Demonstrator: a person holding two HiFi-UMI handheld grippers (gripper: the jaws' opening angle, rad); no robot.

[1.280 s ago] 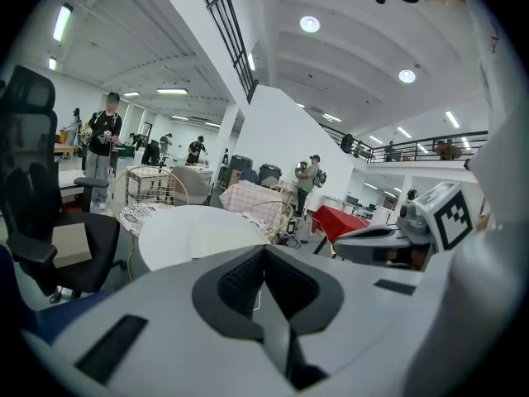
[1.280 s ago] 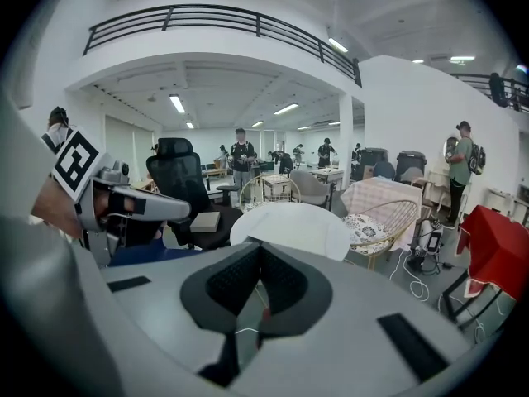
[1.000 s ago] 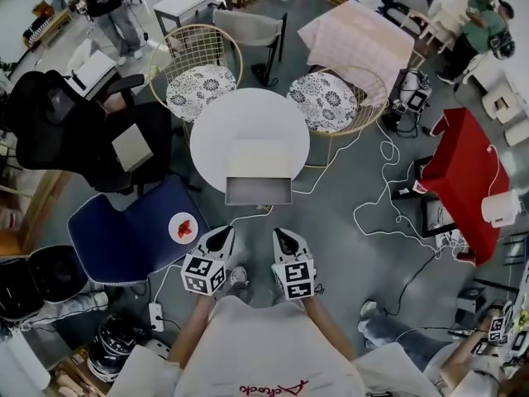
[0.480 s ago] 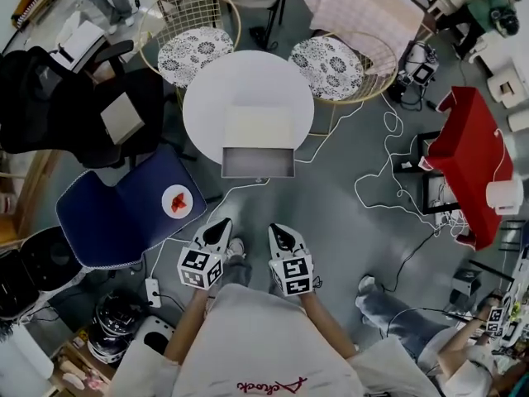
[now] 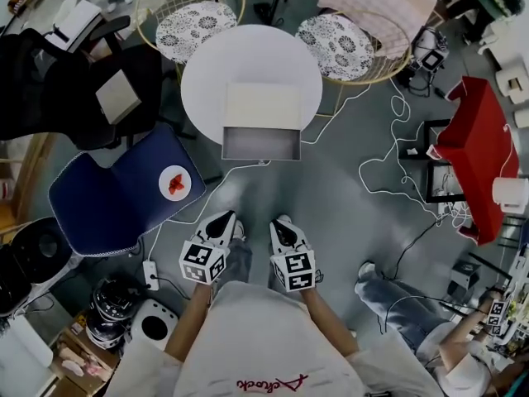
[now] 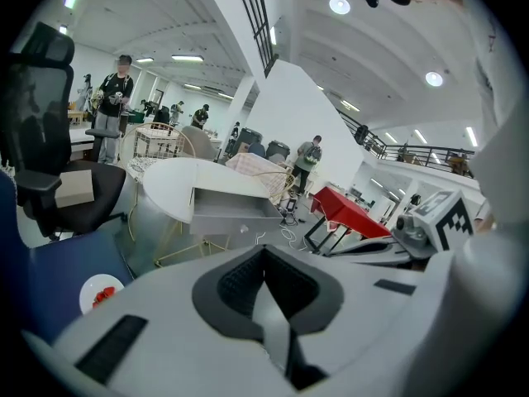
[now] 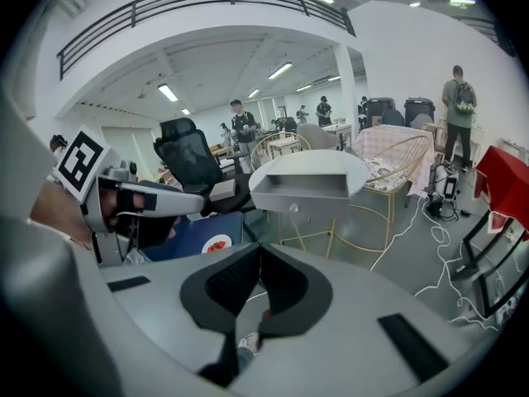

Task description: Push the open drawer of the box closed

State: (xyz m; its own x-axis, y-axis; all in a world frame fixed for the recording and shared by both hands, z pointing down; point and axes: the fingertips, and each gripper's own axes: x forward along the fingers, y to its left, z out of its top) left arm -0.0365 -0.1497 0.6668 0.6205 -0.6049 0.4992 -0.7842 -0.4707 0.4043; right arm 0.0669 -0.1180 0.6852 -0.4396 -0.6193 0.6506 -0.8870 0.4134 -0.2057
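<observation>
- White and round, the table (image 5: 202,81) is carrying a cream box (image 5: 263,106), which is sitting against the table's near edge, the side facing the person.
- Its grey drawer (image 5: 261,143) is standing pulled out, jutting past that near edge over the floor, and its inside is looking bare from above.
- A small round knob (image 7: 292,208) is showing on the drawer's front in the right gripper view.
- The left gripper (image 5: 221,222) is hanging low in front of the person's body, well apart from the table, with its jaws pressed together and nothing between them.
- The right gripper (image 5: 281,223) is hanging just beside it, also well short of the drawer, its jaws likewise pressed together on nothing.
- Both grippers are pointing roughly towards the drawer front.
- A blue chair (image 5: 107,205) is standing to the left of the table, and a white plate (image 5: 175,182) with something red on it is lying on its seat.
- Two wire chairs (image 5: 197,19) with patterned cushions are standing at the table's far edge.
- White cables (image 5: 397,180) are trailing across the floor to the right.
</observation>
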